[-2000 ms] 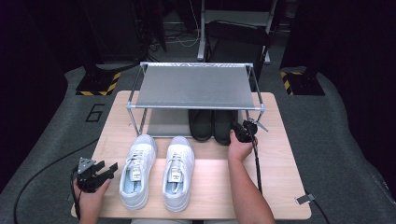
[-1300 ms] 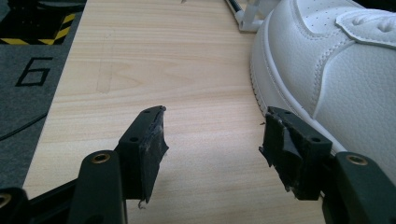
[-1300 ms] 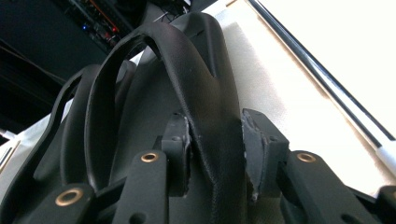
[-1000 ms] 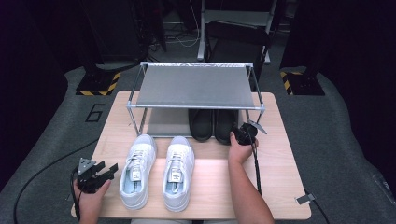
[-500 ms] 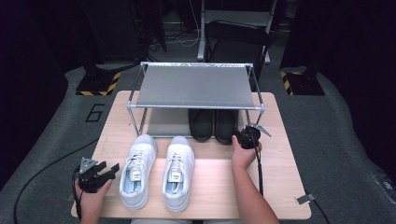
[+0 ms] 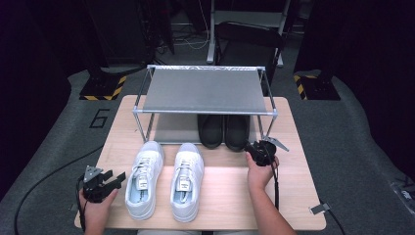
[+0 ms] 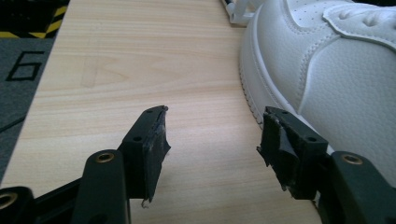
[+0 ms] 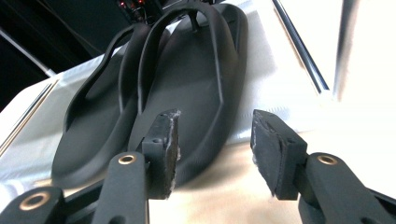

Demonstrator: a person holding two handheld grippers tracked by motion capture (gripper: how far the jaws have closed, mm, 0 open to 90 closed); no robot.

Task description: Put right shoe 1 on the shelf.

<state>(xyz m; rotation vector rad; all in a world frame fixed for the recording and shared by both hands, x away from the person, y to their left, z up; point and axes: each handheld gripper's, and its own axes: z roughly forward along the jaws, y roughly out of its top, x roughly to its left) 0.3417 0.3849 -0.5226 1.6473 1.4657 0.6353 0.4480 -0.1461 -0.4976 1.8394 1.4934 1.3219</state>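
Two white sneakers (image 6: 142, 178) (image 6: 187, 178) stand side by side on the wooden table (image 6: 293, 196), toes away from me. A pair of black flip-flops (image 6: 211, 129) (image 6: 236, 131) lies on the low shelf under the metal rack (image 6: 203, 90). My left gripper (image 6: 117, 178) (image 7: 212, 140) rests at the front left, just left of the left sneaker (image 7: 336, 70). Its jaws are open and have just been closing a little, with nothing between them. My right gripper (image 6: 250, 148) (image 8: 215, 140) is open just in front of the right flip-flop's heel (image 8: 196, 70), holding nothing.
The rack's grey top shelf spans the back half of the table, and its thin metal legs (image 6: 268, 125) stand close to my right gripper. Bare wood lies right of the sneakers. Dark floor and cables surround the table.
My right gripper has drawn back from the flip-flops toward the table's front and slightly right. The left hand has kept its place.
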